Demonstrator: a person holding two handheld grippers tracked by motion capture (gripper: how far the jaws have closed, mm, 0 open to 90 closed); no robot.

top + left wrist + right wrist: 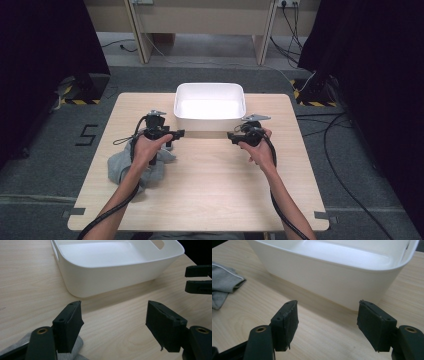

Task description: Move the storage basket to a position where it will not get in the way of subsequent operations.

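An empty white plastic tub [210, 121] stands at the back middle of the wooden table [215, 185]. A crumpled grey cloth [120, 167] lies on the table's left side, partly under the person's left forearm. My left gripper [179, 133] hovers just before the tub's front left corner, open and holding nothing. My right gripper [230, 136] faces it from the right, also open and empty. In the left gripper view the tub's wall [105, 280] is ahead of my left gripper [115, 323], with the cloth [76, 350] below. In the right gripper view, the tub [332, 277] is ahead of my right gripper [328, 325] and the cloth [223, 287] lies at the left.
The right gripper's two jaws [198, 280] show at the right edge of the left gripper view. Bare tabletop stretches between the grippers and toward the front edge. Cables [340, 165] trail over the floor to the right, and black curtains flank the table.
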